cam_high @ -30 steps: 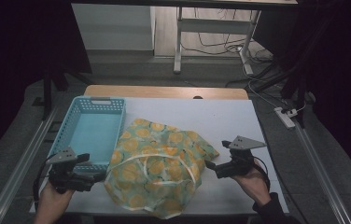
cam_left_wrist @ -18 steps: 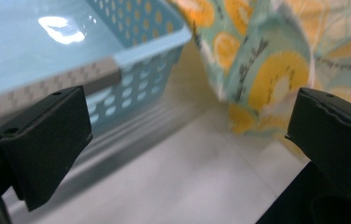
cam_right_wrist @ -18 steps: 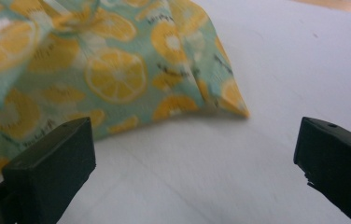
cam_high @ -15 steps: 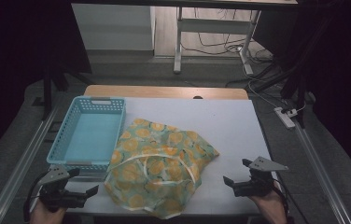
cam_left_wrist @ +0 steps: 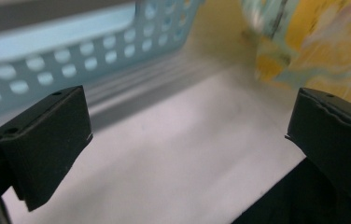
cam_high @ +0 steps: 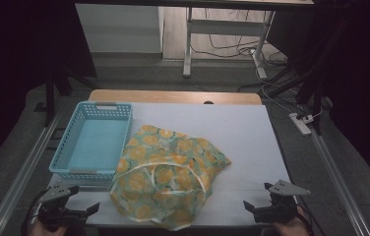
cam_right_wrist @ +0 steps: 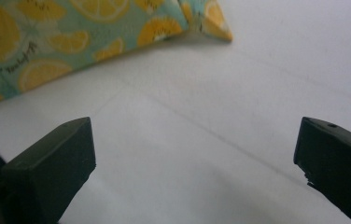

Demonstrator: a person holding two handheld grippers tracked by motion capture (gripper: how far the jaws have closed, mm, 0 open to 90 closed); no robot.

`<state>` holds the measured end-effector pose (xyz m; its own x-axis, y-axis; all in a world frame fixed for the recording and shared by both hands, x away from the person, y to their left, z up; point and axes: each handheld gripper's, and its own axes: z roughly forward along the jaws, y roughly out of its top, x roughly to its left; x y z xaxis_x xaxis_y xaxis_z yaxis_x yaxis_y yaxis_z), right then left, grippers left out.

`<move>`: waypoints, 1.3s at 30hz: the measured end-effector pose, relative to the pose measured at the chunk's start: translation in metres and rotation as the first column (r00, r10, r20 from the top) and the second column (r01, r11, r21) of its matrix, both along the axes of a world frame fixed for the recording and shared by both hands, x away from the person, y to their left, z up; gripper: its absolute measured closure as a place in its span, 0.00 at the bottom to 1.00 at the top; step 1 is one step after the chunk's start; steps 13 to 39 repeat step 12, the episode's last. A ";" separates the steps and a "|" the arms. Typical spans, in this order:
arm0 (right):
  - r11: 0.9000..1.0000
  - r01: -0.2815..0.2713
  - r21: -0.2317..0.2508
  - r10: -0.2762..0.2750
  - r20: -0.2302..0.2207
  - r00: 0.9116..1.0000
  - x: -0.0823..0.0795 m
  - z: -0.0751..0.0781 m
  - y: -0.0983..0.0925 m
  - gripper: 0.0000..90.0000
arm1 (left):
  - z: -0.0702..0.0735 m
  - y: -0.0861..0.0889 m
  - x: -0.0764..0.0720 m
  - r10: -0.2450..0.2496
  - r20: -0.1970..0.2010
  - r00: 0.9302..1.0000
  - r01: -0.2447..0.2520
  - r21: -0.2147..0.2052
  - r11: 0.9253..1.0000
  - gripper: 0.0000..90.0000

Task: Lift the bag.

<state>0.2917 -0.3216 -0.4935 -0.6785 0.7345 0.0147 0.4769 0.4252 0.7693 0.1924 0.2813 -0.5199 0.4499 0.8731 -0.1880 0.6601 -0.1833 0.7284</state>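
Note:
A crumpled teal cloth with a yellow lemon-slice print (cam_high: 168, 174) lies in the middle of the white table (cam_high: 242, 128), its near edge hanging over the front. My left gripper (cam_high: 90, 210) is at the front left corner, open, holding nothing, pointing toward the cloth (cam_left_wrist: 313, 42). My right gripper (cam_high: 250, 208) sits at the front right edge, open and empty, a short way right of the cloth (cam_right_wrist: 71, 37). Both grippers are apart from the fabric.
A light blue perforated plastic basket (cam_high: 96, 142) stands empty on the left of the table, its near wall (cam_left_wrist: 94, 51) just beyond my left gripper. Metal rails run along both table sides. A desk frame and cables lie on the floor beyond.
Both grippers have pulled back from the sides of the cloth toward the table's front edge, moving outward and nearer to the person. The cloth lies as before.

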 end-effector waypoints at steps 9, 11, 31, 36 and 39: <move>0.999 0.033 -0.021 -0.034 -0.042 0.999 -0.007 -0.004 -0.009 0.00 | -0.001 0.001 -0.001 0.019 -0.032 0.999 -0.019 0.004 1.000 0.00; 0.999 0.038 -0.012 -0.038 -0.050 0.998 -0.006 -0.004 -0.010 0.00 | -0.001 0.002 0.000 0.018 -0.038 0.999 -0.018 -0.002 1.000 0.00; 0.999 0.036 -0.023 -0.038 -0.058 0.998 -0.005 -0.005 -0.009 0.00 | -0.002 0.002 0.001 0.021 -0.039 0.999 -0.021 -0.007 1.000 0.00; 0.999 0.036 -0.023 -0.038 -0.058 0.998 -0.005 -0.005 -0.009 0.00 | -0.002 0.002 0.001 0.021 -0.039 0.999 -0.021 -0.007 1.000 0.00; 0.999 0.036 -0.023 -0.038 -0.058 0.998 -0.005 -0.005 -0.009 0.00 | -0.002 0.002 0.001 0.021 -0.039 0.999 -0.021 -0.007 1.000 0.00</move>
